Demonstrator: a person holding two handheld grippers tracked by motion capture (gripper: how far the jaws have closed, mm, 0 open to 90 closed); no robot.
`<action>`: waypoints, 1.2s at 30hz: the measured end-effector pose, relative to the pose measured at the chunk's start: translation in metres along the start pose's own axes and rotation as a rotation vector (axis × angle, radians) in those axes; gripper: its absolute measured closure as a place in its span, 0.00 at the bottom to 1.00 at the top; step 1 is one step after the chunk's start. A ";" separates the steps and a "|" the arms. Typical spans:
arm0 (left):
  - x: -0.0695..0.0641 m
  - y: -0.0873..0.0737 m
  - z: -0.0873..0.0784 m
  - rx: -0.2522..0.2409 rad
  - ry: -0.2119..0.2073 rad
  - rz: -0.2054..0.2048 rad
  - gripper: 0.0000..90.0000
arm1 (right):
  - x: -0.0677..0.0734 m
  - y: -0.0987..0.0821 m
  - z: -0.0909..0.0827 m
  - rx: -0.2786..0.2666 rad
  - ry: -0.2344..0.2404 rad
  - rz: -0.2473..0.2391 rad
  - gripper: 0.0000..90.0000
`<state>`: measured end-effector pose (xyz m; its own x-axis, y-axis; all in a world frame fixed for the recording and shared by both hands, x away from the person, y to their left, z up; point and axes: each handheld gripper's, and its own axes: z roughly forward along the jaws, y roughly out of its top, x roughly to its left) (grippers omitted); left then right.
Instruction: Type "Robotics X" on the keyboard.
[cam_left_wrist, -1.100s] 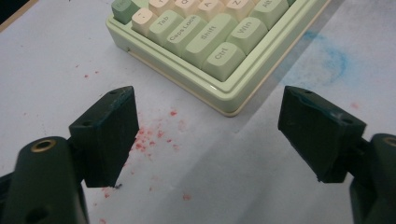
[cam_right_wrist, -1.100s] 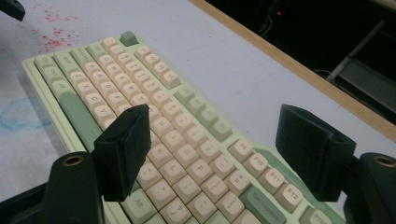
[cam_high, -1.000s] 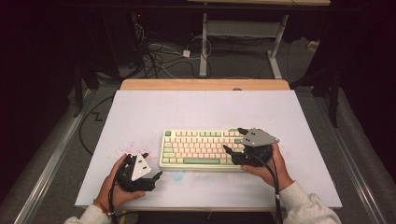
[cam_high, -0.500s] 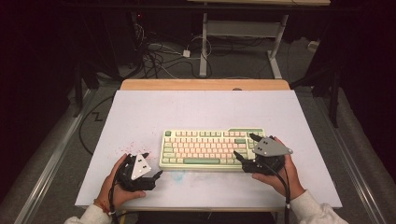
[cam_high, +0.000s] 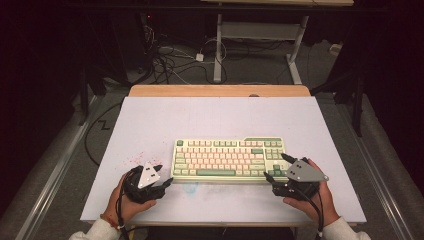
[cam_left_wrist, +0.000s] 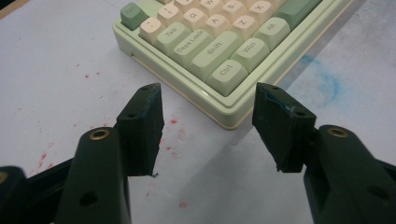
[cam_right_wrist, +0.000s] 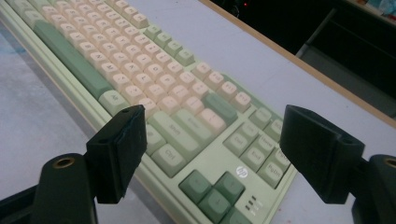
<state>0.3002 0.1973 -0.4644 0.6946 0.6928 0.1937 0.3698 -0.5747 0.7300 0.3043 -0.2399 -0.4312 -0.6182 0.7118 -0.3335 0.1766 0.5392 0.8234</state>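
One keyboard (cam_high: 229, 158), pale green with cream and green keys, lies on the white desk (cam_high: 220, 117) near its front edge, roughly midway between the left and right edges. Two handheld grippers flank it. The left gripper (cam_high: 165, 176) sits at the keyboard's front left corner; its jaws have just been closing, yet a wide gap remains and nothing is between them, the corner by the Ctrl key (cam_left_wrist: 226, 72) lying just beyond the tips. The right gripper (cam_high: 276, 167) hovers at the front right corner above the arrow keys (cam_right_wrist: 212, 190), jaws spread wide and empty. Red specks (cam_left_wrist: 173, 121) and one blue smudge (cam_left_wrist: 327, 84) mark the desk. Cables (cam_high: 165, 60) lie tangled on the floor beyond the far edge.
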 end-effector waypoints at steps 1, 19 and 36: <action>0.000 0.001 0.000 0.004 0.004 -0.006 0.49 | 0.000 -0.003 -0.001 0.000 0.002 0.009 0.26; 0.002 0.042 0.011 0.062 -0.076 0.005 0.97 | 0.007 -0.016 -0.004 0.040 0.006 0.001 0.26; -0.009 0.101 0.051 0.052 -0.137 0.064 0.97 | 0.008 -0.017 0.000 0.054 0.019 -0.005 0.26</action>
<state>0.3624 0.1109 -0.4259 0.7940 0.5904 0.1450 0.3509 -0.6399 0.6837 0.2961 -0.2436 -0.4482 -0.6333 0.7007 -0.3284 0.2142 0.5665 0.7957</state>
